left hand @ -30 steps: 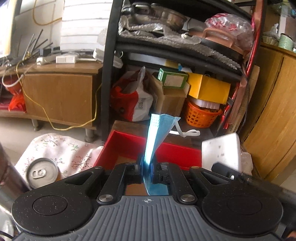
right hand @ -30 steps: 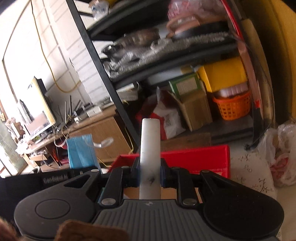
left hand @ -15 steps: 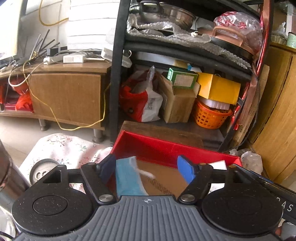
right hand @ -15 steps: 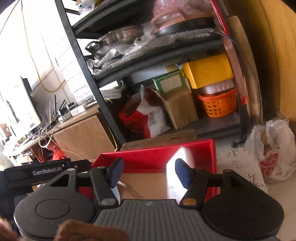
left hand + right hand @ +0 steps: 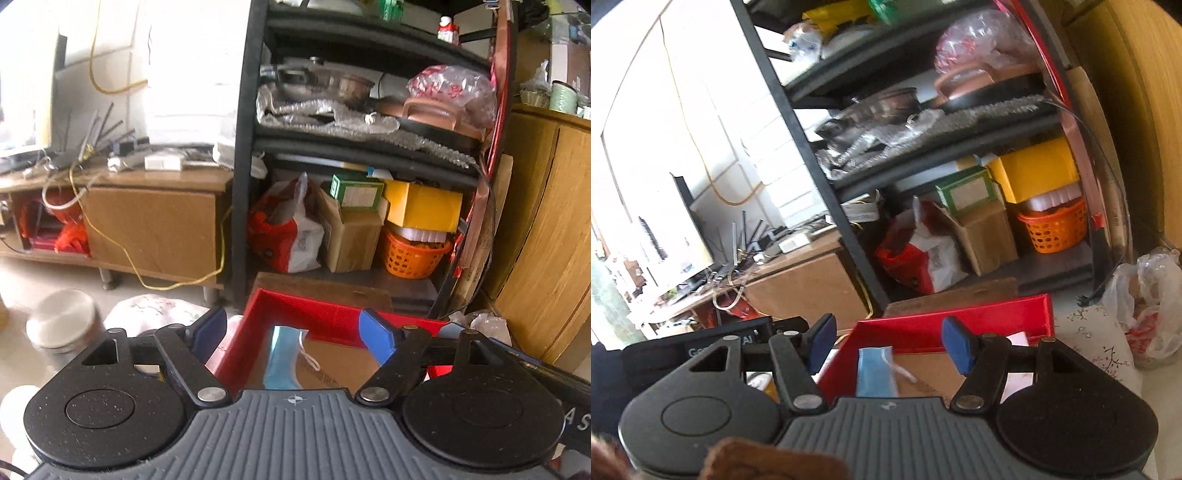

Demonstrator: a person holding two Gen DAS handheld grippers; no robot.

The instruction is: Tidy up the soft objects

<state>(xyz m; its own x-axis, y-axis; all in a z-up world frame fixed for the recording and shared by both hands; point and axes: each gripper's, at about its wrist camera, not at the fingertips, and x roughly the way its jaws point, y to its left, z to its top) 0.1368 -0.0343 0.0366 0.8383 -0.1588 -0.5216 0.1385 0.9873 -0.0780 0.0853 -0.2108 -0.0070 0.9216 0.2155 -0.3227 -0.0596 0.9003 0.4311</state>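
Observation:
A blue face mask (image 5: 282,356) with a white ear loop lies inside the red box (image 5: 314,314) on its cardboard floor; it also shows in the right wrist view (image 5: 875,369). My left gripper (image 5: 295,332) is open and empty above the box's near side. My right gripper (image 5: 890,341) is open and empty over the same red box (image 5: 960,325). A white soft piece (image 5: 1017,338) lies in the box behind the right gripper's right finger (image 5: 958,345).
A black shelf rack (image 5: 245,147) with bags, boxes and an orange basket (image 5: 413,258) stands behind the box. A metal can (image 5: 64,325) stands at left. A floral cloth (image 5: 1097,343) and plastic bag (image 5: 1145,306) lie at right. A wooden cabinet (image 5: 546,240) is at right.
Both grippers opened. The mask dropped from the left gripper and the white piece from the right one, both into the red box. Both grippers then rose and tilted up.

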